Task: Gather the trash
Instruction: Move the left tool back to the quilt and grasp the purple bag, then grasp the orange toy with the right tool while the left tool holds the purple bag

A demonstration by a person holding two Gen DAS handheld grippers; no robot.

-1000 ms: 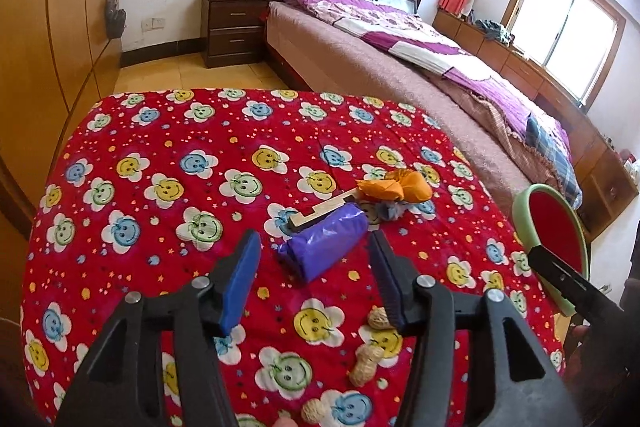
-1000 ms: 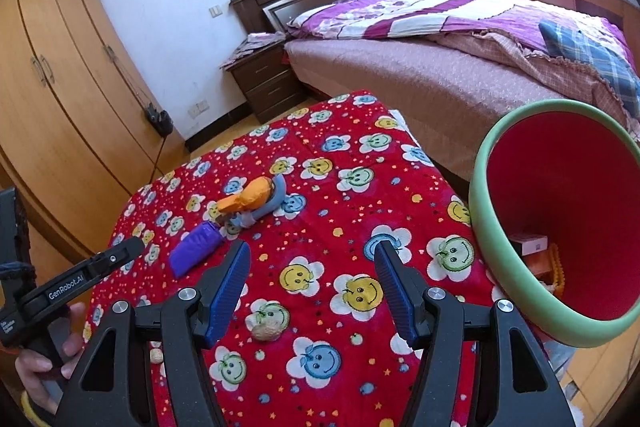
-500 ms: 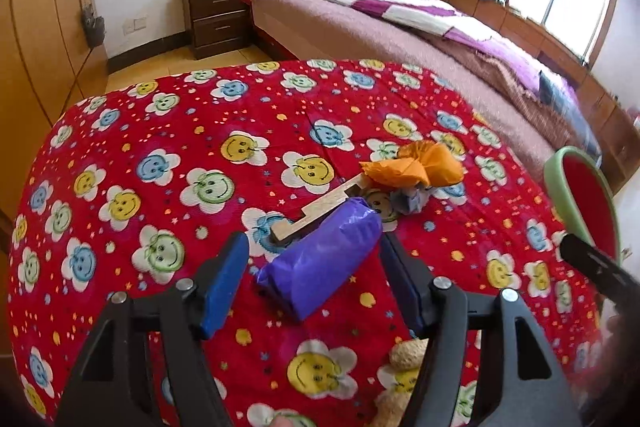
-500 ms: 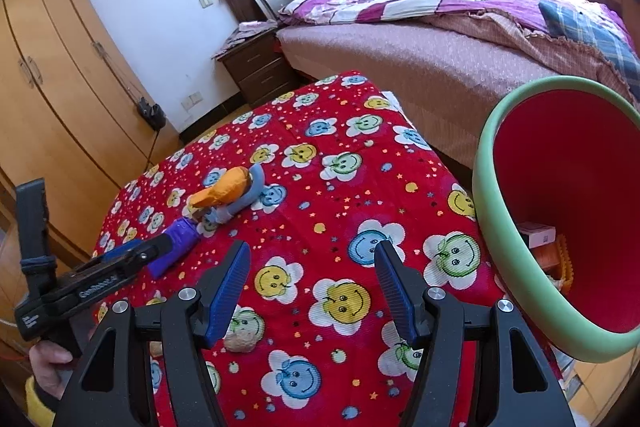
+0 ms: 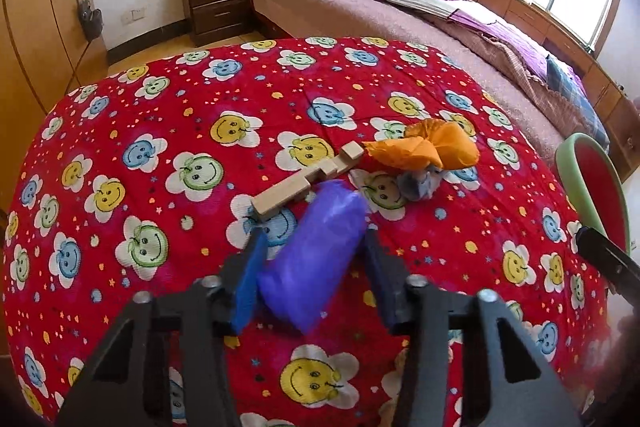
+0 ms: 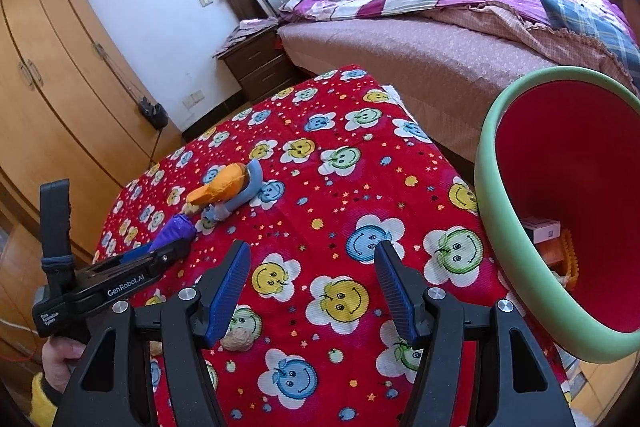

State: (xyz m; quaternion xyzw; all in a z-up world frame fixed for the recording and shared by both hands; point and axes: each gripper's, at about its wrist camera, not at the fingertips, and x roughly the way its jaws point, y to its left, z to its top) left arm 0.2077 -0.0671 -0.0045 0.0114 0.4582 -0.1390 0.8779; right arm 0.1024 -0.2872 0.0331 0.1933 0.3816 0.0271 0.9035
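Note:
A crumpled purple plastic bag point(image 5: 316, 259) lies on the red smiley-face cloth point(image 5: 160, 187). My left gripper point(image 5: 315, 239) is closing around it, and both blue pads touch its sides. Just beyond lie a notched wooden block point(image 5: 308, 179), an orange wrapper point(image 5: 432, 149) and a grey scrap point(image 5: 420, 183). The right wrist view shows the same purple bag point(image 6: 176, 229) at the tip of the left gripper point(image 6: 168, 251). My right gripper point(image 6: 312, 251) hovers open over the cloth with nothing between its fingers, next to the green-rimmed red bin point(image 6: 504, 211).
The bin holds a small box point(image 6: 540, 229) and other bits. A peanut shell point(image 6: 238, 339) lies on the cloth near my right gripper. A bed point(image 5: 400, 11), a nightstand point(image 5: 216, 7) and wooden wardrobes point(image 6: 60, 87) surround the table.
My left gripper has come forward and down onto the purple bag and its jaws have narrowed from wide apart to touching it. The right gripper has stayed beside the bin.

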